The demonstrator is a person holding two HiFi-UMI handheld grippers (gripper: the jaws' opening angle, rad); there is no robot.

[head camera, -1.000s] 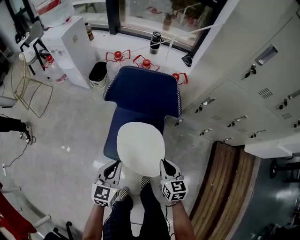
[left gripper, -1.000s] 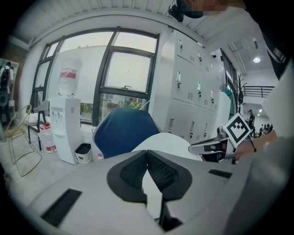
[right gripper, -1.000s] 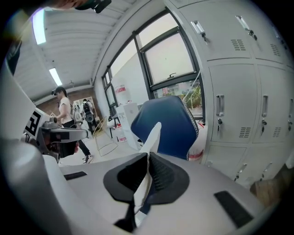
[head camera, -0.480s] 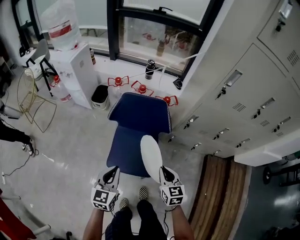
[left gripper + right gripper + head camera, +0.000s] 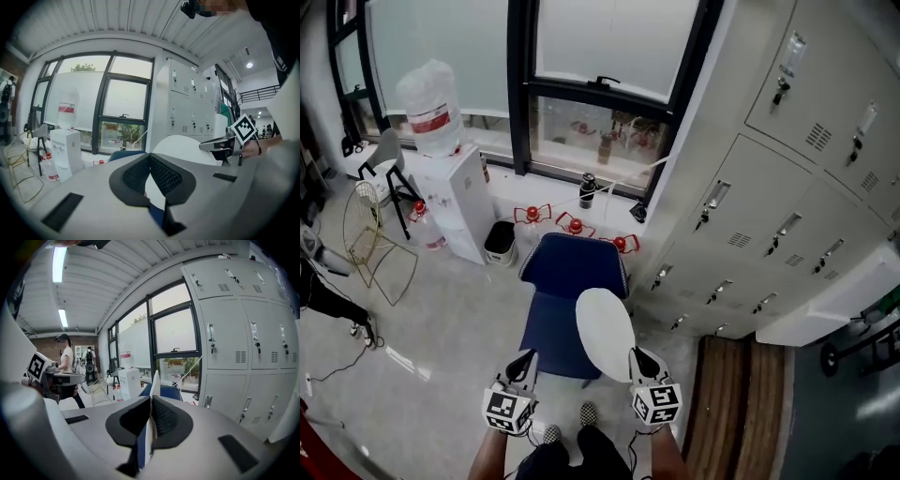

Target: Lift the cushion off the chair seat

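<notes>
Grey polished floor (image 5: 441, 319) under the blue chair (image 5: 572, 272) — lockers (image 5: 787, 187) alongside, window (image 5: 609, 56) behind.

Counts, head view. One blue chair (image 5: 572, 270); one white cushion (image 5: 605, 333); two tongs, the left tongs (image 5: 528, 359) and the right tongs (image 5: 636, 354), each with one marker cube. Four red-capped jugs (image 5: 531, 214) (image 5: 573, 225) (image 5: 620, 244) (image 5: 419, 208); one water dispenser (image 5: 455, 211) with one large bottle (image 5: 434, 108); one dark flask (image 5: 587, 187); one waste bin (image 5: 498, 242); one gold wire frame (image 5: 375, 239); one grey-seated chair (image 5: 382, 150); two checkered shoes (image 5: 590, 412).
</notes>
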